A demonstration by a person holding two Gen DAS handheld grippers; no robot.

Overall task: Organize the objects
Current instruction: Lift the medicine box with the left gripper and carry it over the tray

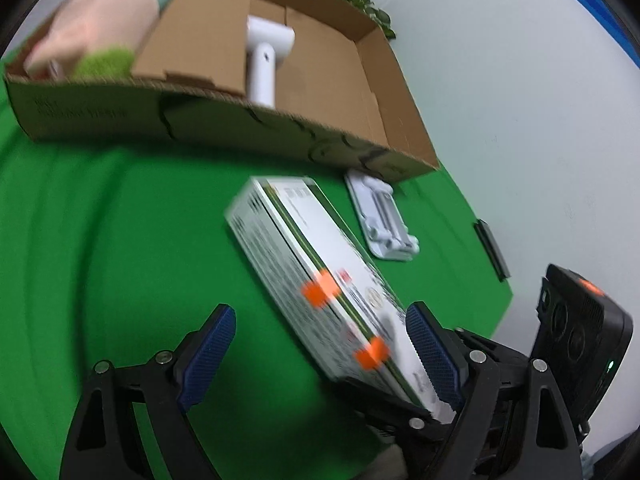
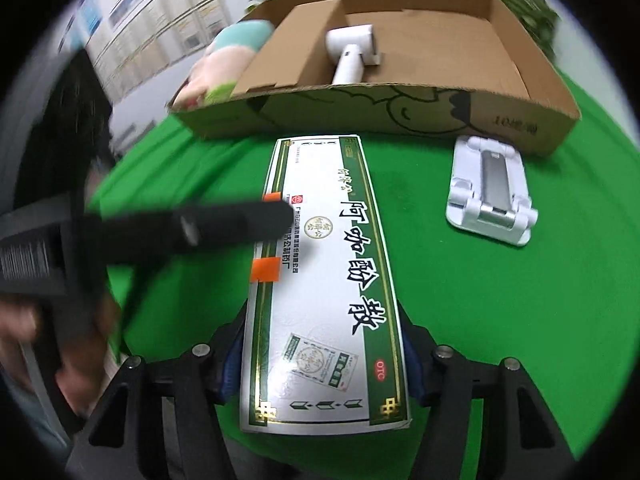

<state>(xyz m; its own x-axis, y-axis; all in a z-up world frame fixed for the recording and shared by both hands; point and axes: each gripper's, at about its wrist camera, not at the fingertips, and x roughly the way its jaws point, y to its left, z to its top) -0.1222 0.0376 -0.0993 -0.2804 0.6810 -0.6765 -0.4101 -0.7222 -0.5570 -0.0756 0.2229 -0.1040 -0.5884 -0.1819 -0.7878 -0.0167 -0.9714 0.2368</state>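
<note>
A long white and green medicine box point(image 2: 324, 280) with two orange stickers is held above the green table, and my right gripper point(image 2: 322, 364) is shut on its near end. It also shows in the left wrist view point(image 1: 316, 276), blurred and tilted. My left gripper point(image 1: 320, 352) is open, its blue pads on either side of the box's near end without clamping it; one of its fingers point(image 2: 224, 224) crosses the box in the right wrist view. A cardboard tray point(image 2: 400, 120) behind holds a plush toy point(image 2: 224, 68) and a white handheld device point(image 2: 352, 56).
A white folding phone stand point(image 2: 490, 196) lies on the green cloth point(image 2: 480, 300) right of the box, close to the tray's front wall; it also shows in the left wrist view point(image 1: 384, 216). Green plants point(image 2: 528, 4) stand behind the tray. The table's right edge meets a white floor point(image 1: 520, 100).
</note>
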